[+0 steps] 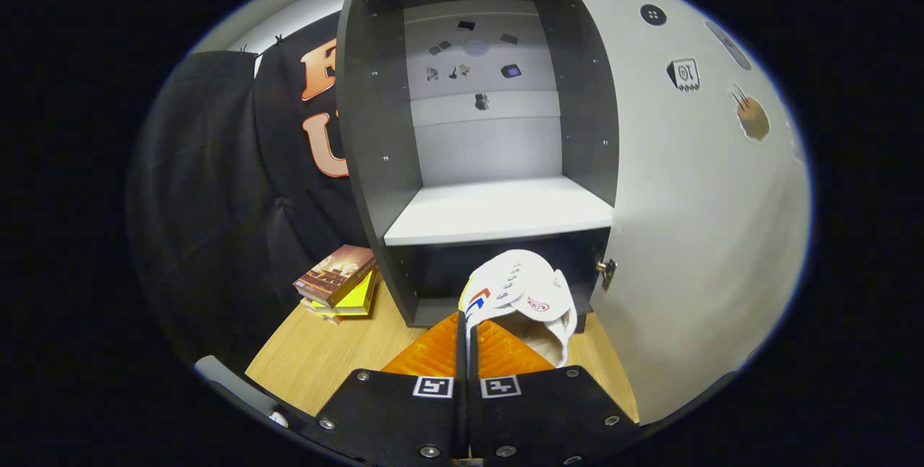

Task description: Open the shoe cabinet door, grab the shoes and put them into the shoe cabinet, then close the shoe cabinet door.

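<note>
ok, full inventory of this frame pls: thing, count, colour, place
shoe: 1, white with red and blue marks, pinched by its edge between the fingers, in front of the cabinet's lower opening
shoe cabinet: 1, dark grey sides, pale shelf and back, standing on the table beyond the fingers
cabinet door: 1, light grey with stickers, swung open beside the cabinet
door hinges: 2, metal, on the door's inner edge
books: small stack, brown cover on top, yellow below, on the table beside the cabinet
table: 1, light wood, under everything
gripper: 1, fingers closed on the shoe's edge
</note>
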{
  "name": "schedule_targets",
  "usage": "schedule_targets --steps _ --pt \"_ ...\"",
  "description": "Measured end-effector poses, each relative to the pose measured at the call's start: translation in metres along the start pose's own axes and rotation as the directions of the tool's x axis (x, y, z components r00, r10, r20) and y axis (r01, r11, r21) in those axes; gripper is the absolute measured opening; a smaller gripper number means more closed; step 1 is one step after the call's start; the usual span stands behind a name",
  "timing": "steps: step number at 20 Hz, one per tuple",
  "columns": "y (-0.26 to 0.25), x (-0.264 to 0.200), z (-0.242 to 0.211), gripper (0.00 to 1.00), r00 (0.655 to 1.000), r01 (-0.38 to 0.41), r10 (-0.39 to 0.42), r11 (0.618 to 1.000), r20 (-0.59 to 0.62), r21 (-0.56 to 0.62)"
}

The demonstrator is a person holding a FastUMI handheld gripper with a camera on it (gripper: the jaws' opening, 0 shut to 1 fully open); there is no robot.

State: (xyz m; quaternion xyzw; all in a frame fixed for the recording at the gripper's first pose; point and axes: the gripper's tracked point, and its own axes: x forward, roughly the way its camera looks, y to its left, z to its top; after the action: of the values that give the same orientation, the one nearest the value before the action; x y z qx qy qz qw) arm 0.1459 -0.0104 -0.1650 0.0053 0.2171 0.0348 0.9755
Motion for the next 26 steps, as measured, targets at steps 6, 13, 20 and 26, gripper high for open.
schedule_targets --steps 6,13,20,26 --pt "0.005 0.021 0.065 0.0 0.994 -0.012 0.016 0.999 0.105 -0.033" --pt "0.0 0.078 0.117 0.0 0.988 -0.033 0.041 0.998 0.151 -0.054" --pt "-0.009 0.184 0.14 0.0 0.992 -0.041 0.05 0.996 0.114 -0.083" --pt "-0.01 0.226 0.14 0.0 0.994 -0.044 0.052 0.996 0.099 -0.077"
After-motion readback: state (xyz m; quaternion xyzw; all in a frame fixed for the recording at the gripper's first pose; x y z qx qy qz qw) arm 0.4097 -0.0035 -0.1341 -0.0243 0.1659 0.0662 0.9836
